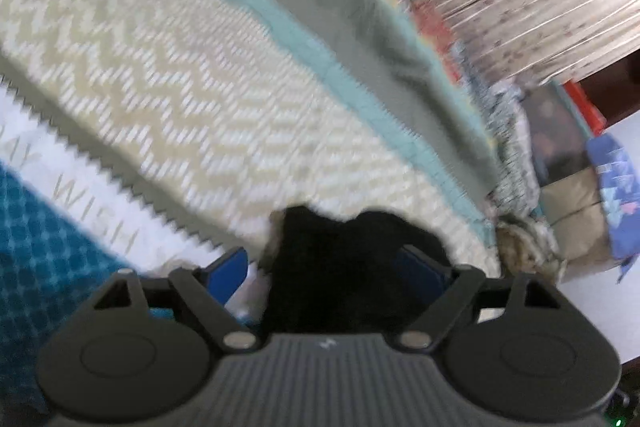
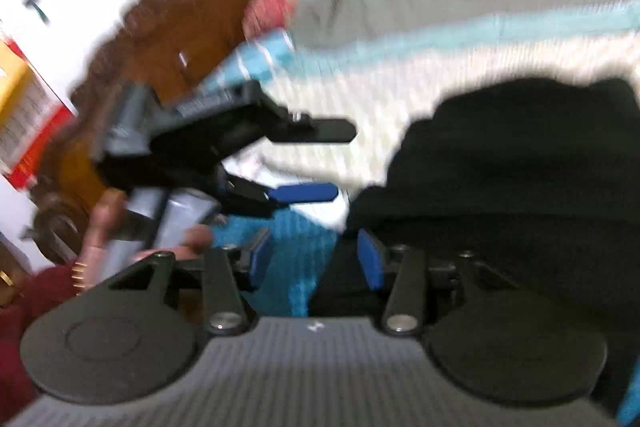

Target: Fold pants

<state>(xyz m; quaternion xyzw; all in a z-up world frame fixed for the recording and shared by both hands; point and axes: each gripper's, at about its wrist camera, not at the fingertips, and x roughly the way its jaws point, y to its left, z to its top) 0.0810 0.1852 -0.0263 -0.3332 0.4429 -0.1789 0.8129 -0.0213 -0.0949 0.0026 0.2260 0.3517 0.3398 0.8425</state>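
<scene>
The black pants bunch up between the blue pads of my left gripper, whose jaws stand wide apart around the cloth. In the right wrist view the black pants lie in a heap on the bed at right. My right gripper is open, its right pad against the edge of the pants. The left gripper also shows there, held in a hand at left, its fingers spread apart. Both views are blurred by motion.
The bed carries a cream zigzag blanket, a grey and teal cover and a blue checked cloth. A wooden headboard stands at left. Stacked items sit beside the bed.
</scene>
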